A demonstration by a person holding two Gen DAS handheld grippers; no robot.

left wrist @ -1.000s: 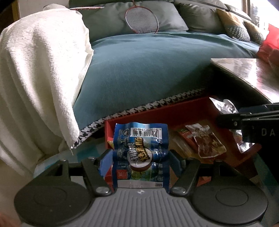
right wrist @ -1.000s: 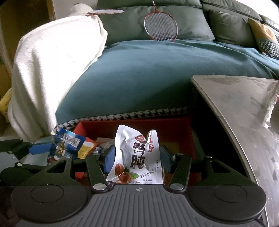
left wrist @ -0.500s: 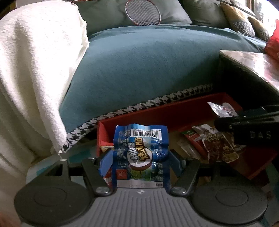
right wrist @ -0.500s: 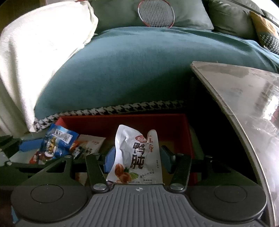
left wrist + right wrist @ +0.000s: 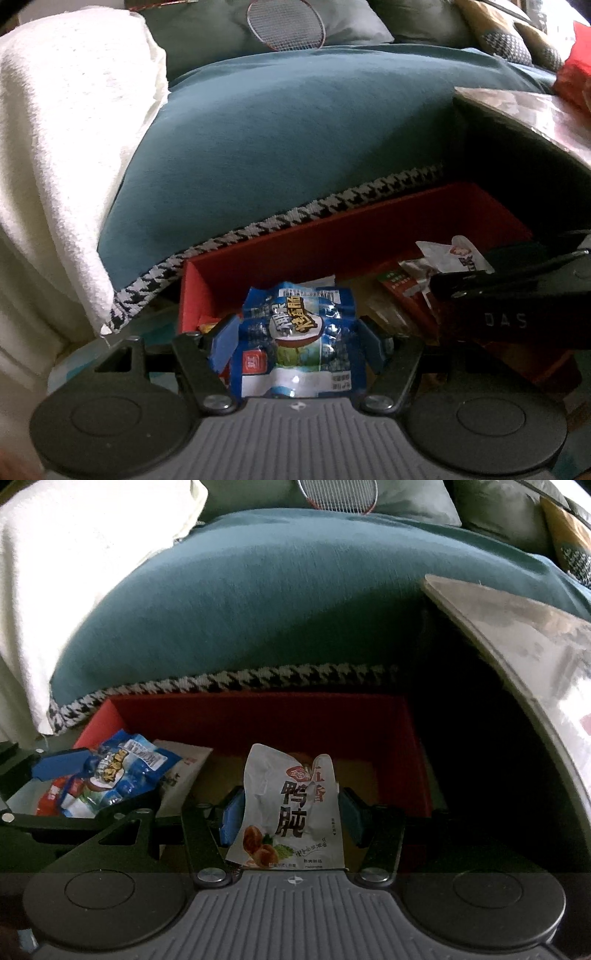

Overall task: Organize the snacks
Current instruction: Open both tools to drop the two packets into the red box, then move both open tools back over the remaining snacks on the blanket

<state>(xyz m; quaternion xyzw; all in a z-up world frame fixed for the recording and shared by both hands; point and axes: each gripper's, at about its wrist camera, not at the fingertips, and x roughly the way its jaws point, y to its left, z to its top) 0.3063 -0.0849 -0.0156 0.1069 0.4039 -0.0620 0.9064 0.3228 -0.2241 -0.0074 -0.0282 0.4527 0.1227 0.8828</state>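
Gripping a blue snack packet (image 5: pixel 299 336) in left jaws, white snack pouch (image 5: pixel 288 808) in right jaws, both over red box (image 5: pixel 258 716).

Two low wrist views close over the red box (image 5: pixel 332 236), facing the sofa (image 5: pixel 295 609), both sharing them.

A crinkled blue snack packet (image 5: pixel 297 338) and an upright white pouch (image 5: pixel 290 808) sit above the red box (image 5: pixel 258 716) of snacks.

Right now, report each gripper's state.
Left gripper: closed on the blue snack packet.
Right gripper: closed on the white snack packet.
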